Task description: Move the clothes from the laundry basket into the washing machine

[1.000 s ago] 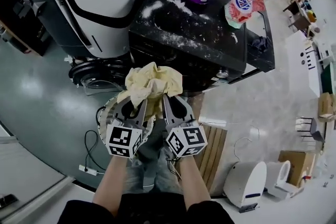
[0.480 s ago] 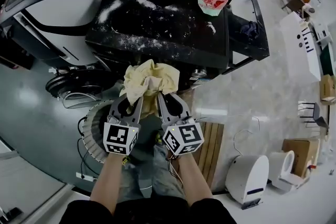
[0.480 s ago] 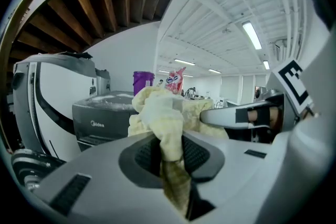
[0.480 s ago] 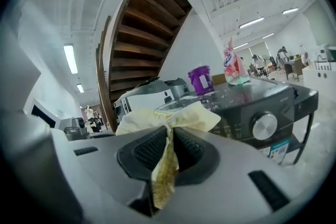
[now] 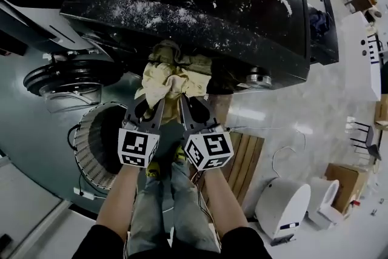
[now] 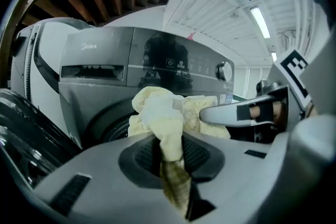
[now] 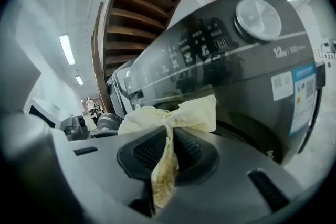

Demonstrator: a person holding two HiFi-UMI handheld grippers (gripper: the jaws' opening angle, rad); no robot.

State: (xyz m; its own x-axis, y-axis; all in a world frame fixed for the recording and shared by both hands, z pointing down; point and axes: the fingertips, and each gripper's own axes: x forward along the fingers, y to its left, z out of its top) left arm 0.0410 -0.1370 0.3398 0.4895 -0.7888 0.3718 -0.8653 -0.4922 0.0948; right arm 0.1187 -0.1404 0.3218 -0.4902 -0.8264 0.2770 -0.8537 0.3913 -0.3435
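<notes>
Both have sunk toward the washing machine (image 6: 105, 55); left tongs (image 5: 153, 105) and right tongs (image 5: 187, 104) each clamp the yellow cloth (image 5: 167, 79).

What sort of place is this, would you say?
Probably a lab or workshop hall with a laundry corner rather than a home: a dark washing machine stands beside a white machine, with a cardboard box on the open floor.
</notes>
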